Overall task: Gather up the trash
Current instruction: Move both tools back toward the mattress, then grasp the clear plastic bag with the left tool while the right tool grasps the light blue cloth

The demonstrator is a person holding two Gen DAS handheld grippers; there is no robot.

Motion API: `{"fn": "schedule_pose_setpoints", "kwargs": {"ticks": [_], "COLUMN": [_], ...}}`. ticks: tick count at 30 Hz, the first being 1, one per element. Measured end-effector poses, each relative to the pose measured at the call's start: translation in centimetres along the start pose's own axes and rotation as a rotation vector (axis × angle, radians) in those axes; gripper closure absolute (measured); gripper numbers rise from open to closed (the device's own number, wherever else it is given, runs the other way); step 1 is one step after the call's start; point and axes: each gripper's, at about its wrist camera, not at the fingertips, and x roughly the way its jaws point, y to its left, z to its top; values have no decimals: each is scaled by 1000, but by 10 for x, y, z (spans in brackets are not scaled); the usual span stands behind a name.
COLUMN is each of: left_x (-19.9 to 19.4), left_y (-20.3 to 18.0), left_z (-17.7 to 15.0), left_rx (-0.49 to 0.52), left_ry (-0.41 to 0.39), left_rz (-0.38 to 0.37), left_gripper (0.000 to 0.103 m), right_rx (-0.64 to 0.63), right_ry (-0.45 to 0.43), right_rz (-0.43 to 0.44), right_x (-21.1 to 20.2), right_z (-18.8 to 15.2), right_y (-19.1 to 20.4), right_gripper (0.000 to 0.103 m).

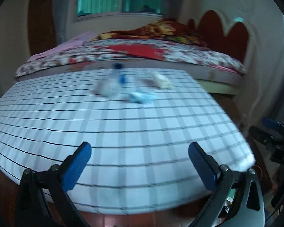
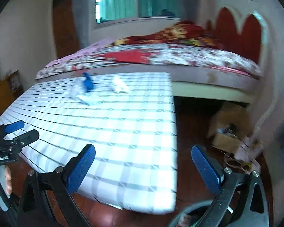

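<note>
Left tool (image 1: pixel 140 153): jaws spread wide, empty, over the surface's (image 1: pixel 123 132) near edge.
Right tool (image 2: pixel 143 156): gaping, empty, at the surface's right edge.
Trash: plastic bottle (image 1: pixel 111 85), blue wrapper (image 1: pixel 142 96), white wad (image 1: pixel 161 81), clustered at the surface's far end.
Beyond the surface: bed (image 1: pixel 132 54).
Path: nothing between tools and trash.

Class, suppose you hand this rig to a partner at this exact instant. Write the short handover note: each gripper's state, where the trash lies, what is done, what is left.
Left gripper: open, holding nothing, hanging over the near edge of the checked table.
Right gripper: open, holding nothing, by the table's near right corner.
Trash: all at the far end of the table, blurred. A clear plastic bottle with a blue cap, a light blue crumpled piece just in front of it, and a white crumpled wad to the right.
Bin: a round dark bin shows on the floor below the right gripper.
Done: nothing picked up yet.
Left: grasp each piece and bin it.
</note>
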Motion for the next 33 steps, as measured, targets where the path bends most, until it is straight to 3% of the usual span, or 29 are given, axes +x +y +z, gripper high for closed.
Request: {"fn": "schedule_pose_setpoints", "kwargs": {"ticks": [4, 7, 16, 19, 22, 27, 33], "left_x": [25, 46, 99, 117, 133, 160, 199], "left_y": [40, 66, 92, 91, 86, 71, 61], "left_z": [13, 23, 47, 56, 67, 92, 114], "left_rx": [-40, -59, -56, -41, -42, -40, -43], "left_ry": [17, 42, 84, 93, 92, 62, 107], "left_rz": [60, 92, 118, 106, 93, 52, 59], "left_gripper": [1, 1, 1, 1, 1, 1, 3], "right_rx": [-74, -122, -243, -261, -286, -183, -169], "right_ry": [14, 36, 165, 217, 242, 184, 213], "right_rz": [68, 103, 130, 165, 183, 236, 240], "right_x": [51, 87, 195, 224, 240, 232, 245], "right_z": [33, 51, 83, 88, 90, 106, 110], "right_y": [40, 68, 119, 124, 122, 97, 87], "right_gripper": [4, 17, 20, 33, 70, 71, 71]}}
